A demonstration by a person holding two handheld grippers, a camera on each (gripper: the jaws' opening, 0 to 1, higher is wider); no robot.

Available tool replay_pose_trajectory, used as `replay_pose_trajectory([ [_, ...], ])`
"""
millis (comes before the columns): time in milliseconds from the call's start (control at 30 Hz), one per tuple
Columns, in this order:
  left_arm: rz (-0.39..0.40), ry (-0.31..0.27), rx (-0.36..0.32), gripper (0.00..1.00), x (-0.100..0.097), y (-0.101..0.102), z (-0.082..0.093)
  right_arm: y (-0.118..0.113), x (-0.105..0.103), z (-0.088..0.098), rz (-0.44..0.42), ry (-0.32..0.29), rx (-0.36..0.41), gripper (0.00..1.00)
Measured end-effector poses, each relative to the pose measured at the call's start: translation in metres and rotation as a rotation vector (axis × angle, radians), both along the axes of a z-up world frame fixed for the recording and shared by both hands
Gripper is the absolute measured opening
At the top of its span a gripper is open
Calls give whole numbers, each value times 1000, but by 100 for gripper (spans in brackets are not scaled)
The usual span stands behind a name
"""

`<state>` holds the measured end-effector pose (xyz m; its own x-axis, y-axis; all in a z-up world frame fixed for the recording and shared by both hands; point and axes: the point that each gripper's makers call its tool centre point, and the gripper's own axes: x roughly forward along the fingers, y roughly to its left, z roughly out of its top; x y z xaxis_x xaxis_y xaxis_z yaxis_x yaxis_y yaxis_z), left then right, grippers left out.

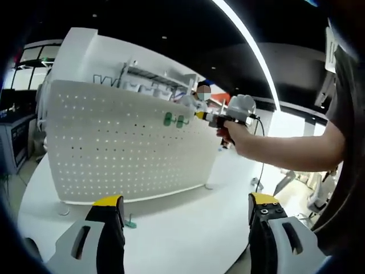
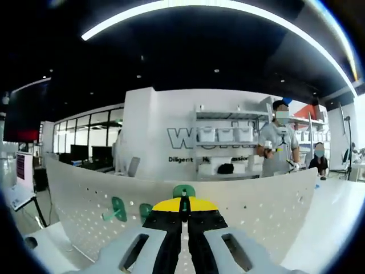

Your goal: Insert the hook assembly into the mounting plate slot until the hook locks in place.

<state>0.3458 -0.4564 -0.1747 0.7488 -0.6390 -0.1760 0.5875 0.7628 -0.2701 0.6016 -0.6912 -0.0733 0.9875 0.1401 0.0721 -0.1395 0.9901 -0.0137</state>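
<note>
The right gripper [image 2: 183,214] is reaching up to the top edge of the white perforated mounting plate [image 1: 125,148], which is standing upright on the white counter [image 1: 182,228]. In the right gripper view its yellow-tipped jaws are standing pressed almost together on a small green plastic hook [image 2: 183,191], whose rounded head is peeking out just above the tips, right at the plate's upper rim. The hook is lying straight ahead along the gripper's own axis, so the coming push appears to run forward and down into the plate. In the left gripper view the same gripper is arriving from the right, held in a person's hand [image 1: 234,134], its tip just beside two green hooks already seated [image 1: 174,120] near the plate's top.

The left gripper [image 1: 185,212] is hanging low and well apart from the plate's top, its jaws spread wide with nothing between them. A further green hook piece [image 1: 131,224] is lying on the counter at the plate's foot, near the left jaw.

The hook's stem and the slot it targets are hidden behind the jaws, so whether it has locked cannot be told.
</note>
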Motion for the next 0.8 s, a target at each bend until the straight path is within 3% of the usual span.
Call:
replay_pose_trajectory([
  [267, 10, 11, 4, 91, 5, 2, -4, 3, 4, -9, 7, -25, -33, 0],
  [800, 33, 25, 20, 90, 7, 9, -10, -3, 9, -29, 6, -29, 11, 0],
])
